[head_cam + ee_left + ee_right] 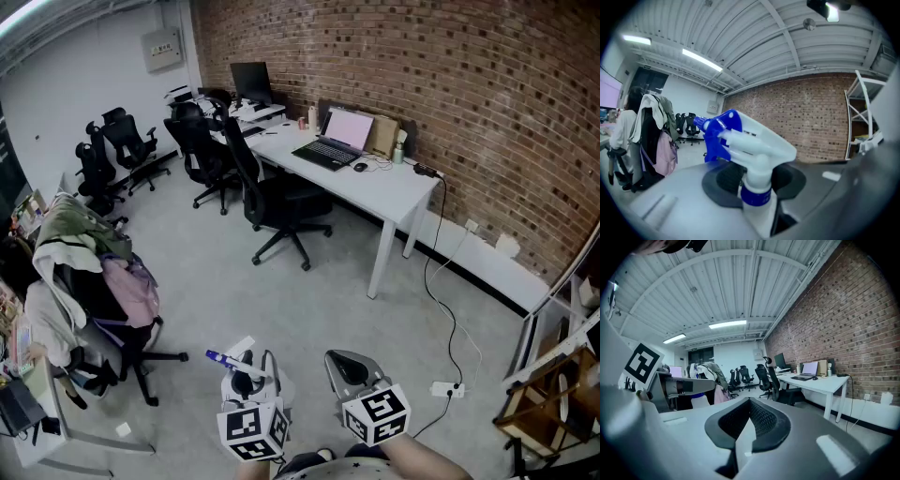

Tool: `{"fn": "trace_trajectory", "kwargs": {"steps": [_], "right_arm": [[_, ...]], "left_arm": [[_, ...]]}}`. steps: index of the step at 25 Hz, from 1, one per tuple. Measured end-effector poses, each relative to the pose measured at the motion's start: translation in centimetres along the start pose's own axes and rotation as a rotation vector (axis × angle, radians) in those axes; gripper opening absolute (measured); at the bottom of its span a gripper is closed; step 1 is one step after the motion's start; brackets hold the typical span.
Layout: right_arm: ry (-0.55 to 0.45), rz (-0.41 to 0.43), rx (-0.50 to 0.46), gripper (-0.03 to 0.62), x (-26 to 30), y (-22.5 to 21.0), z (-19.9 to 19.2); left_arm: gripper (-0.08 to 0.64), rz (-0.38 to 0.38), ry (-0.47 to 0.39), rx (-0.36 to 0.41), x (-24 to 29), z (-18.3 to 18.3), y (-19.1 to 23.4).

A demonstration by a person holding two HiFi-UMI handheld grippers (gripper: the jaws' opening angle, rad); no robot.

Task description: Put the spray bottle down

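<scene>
A white spray bottle (754,154) with a blue nozzle and blue collar stands upright between the jaws of my left gripper (757,185), which is shut on its neck. The trigger head points left. From the head view the bottle's blue nozzle (223,357) sticks out to the left of the left gripper (251,373), low over the grey floor. My right gripper (349,367) hangs beside it on the right. In the right gripper view its jaws (749,420) are shut with nothing between them.
A chair piled with clothes (98,281) stands at the left. Black office chairs (272,202) face a white desk (394,192) with a laptop (336,139) along the brick wall. A power strip (441,388) and cable lie on the floor at right, near a shelf (553,375).
</scene>
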State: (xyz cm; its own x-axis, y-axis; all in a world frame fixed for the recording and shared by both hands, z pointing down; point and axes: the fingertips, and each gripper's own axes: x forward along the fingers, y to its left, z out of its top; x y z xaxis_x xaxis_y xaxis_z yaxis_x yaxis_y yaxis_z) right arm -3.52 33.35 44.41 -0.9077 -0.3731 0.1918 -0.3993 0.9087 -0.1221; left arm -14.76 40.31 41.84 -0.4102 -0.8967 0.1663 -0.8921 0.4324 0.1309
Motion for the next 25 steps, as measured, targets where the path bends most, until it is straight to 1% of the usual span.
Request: {"fn": "trace_trajectory", "kwargs": {"steps": [6, 11, 14, 18, 22, 25], "right_arm": [[0.003, -0.043, 0.003, 0.0, 2.3, -1.9, 0.3], [0.016, -0.083, 0.022, 0.0, 4.4, -6.4, 0.2], [0.011, -0.096, 0.026, 0.0, 6.4, -10.2, 0.5], [0.005, -0.101, 0.023, 0.0, 10.0, -16.2, 2.1], [0.007, -0.098, 0.009, 0.0, 13.7, -22.4, 4.5], [0.003, -0.105, -0.005, 0.0, 16.4, -27.5, 6.2]], "left_arm": [[0.137, -0.031, 0.013, 0.008, 3.5, 0.4, 0.6], [0.137, -0.065, 0.032, 0.013, 8.3, 0.2, -1.0], [0.137, -0.072, 0.042, 0.016, 12.4, -0.2, -2.2], [0.136, -0.063, 0.051, 0.013, 19.0, 0.1, -3.9], [0.137, -0.065, 0.045, 0.005, 26.2, 1.8, -6.3], [0.137, -0.084, 0.029, -0.001, 31.9, 3.0, -8.7]]}}
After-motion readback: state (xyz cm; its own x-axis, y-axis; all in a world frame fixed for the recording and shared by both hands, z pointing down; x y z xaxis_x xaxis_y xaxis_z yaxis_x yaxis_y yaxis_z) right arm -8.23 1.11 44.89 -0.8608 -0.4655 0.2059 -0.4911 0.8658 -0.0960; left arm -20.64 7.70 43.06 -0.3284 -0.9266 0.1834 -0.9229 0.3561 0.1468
